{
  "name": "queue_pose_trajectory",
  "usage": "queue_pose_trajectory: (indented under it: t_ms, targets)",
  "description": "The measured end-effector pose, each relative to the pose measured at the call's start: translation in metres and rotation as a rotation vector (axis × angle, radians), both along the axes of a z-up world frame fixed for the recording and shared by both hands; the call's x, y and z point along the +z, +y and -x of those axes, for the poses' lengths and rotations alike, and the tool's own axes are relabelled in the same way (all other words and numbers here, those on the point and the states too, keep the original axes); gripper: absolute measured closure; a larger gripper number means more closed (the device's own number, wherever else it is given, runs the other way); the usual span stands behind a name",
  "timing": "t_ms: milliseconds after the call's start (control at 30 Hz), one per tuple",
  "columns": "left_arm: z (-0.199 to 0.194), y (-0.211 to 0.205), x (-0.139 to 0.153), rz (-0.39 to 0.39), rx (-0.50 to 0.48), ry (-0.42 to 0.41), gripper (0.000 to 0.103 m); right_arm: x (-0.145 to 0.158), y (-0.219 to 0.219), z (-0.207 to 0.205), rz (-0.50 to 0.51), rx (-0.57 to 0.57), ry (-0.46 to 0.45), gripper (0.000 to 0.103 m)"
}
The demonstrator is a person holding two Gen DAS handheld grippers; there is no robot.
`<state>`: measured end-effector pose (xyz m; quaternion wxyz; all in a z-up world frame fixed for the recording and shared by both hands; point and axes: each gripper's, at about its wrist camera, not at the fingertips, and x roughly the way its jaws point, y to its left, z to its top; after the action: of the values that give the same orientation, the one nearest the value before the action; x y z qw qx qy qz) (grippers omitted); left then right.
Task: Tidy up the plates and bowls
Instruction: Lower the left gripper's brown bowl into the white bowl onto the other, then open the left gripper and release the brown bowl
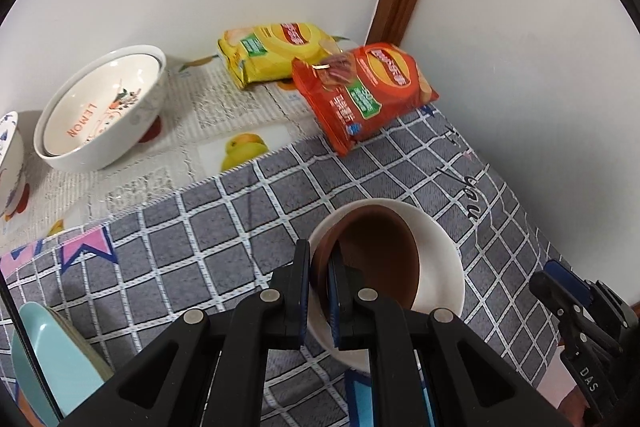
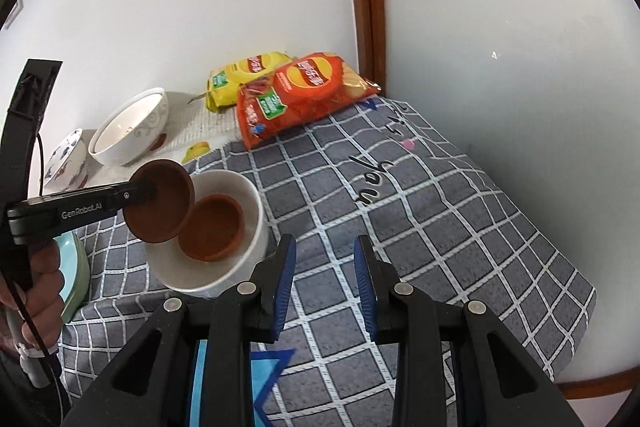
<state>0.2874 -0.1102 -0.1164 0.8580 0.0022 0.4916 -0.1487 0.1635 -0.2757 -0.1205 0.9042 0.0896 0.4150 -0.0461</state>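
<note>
We see a brown dish (image 2: 160, 201) pinched at its rim by the left hand-held gripper (image 1: 319, 281), tilted over a white bowl (image 2: 244, 195) on the grey checked cloth (image 2: 420, 219) covering the table. A second brown dish (image 2: 212, 229) lies inside that bowl. The right hand-held gripper (image 2: 325, 289) hangs spread beside the bowl, holding nothing.

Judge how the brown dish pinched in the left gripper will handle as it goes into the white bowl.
The brown dish looks rigid: held by its rim alone, tilted, it shows no sag. The left gripper has only an edge pinch, so it may pivot or slip. The white bowl already holds another brown dish; they probably nest.
</note>
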Motion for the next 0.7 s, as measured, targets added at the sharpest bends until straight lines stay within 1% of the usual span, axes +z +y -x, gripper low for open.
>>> queue_pose_trajectory:
  t_ms: [233,700]
  targets:
    - [-0.004,-0.015,-0.013,-0.031,-0.007,0.022,0.095,-0.011,-0.009,0.001,-0.014,-0.003,0.014,0.073]
    - [-0.005,-0.03,-0.023,-0.075,-0.019,0.019,0.095,-0.026,-0.017,0.001,-0.039,-0.006,0.041,0.073]
